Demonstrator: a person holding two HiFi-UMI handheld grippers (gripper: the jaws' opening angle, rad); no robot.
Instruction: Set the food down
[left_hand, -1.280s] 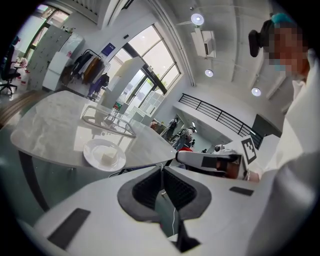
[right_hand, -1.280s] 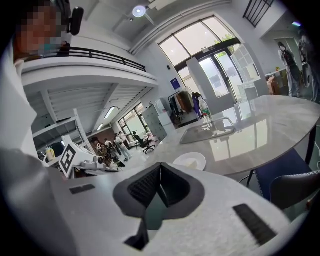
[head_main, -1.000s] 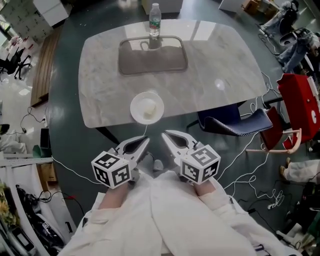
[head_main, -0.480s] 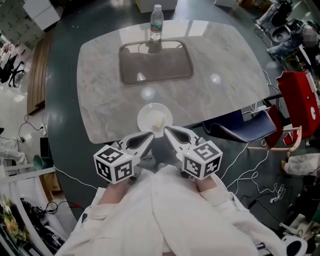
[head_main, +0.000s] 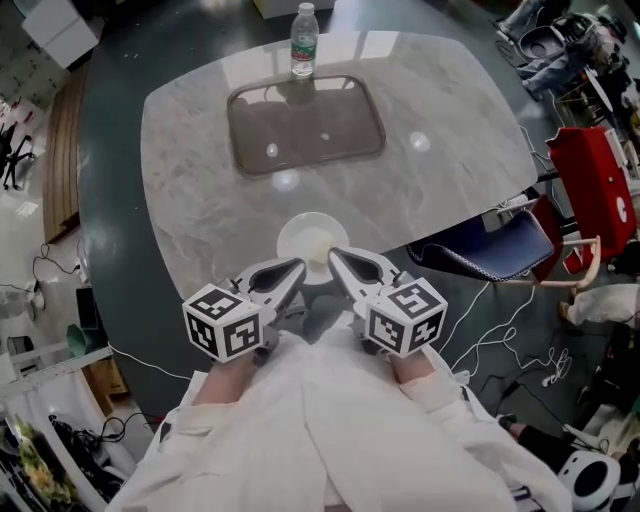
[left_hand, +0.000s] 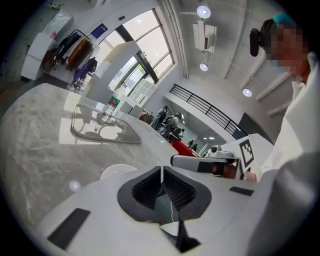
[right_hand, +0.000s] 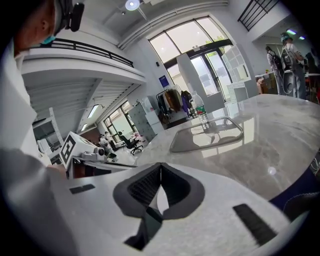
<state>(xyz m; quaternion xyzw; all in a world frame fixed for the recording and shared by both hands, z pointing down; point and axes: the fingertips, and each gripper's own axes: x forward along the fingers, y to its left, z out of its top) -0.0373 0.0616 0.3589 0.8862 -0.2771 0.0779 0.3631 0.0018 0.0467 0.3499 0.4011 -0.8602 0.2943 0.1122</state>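
A round white plate (head_main: 287, 237) with pale food (head_main: 318, 243) sits on the grey marble bench (head_main: 200, 200). Just beside the plate, the left gripper (head_main: 296, 268) and right gripper (head_main: 334, 256) have their fingers closed and empty.

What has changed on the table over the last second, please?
The left gripper and right gripper moved forward, both shut and empty; in the head view their tips now sit at the near rim of the white round plate. The plate, the clear plastic bottle and the grey rectangular tray stayed put.
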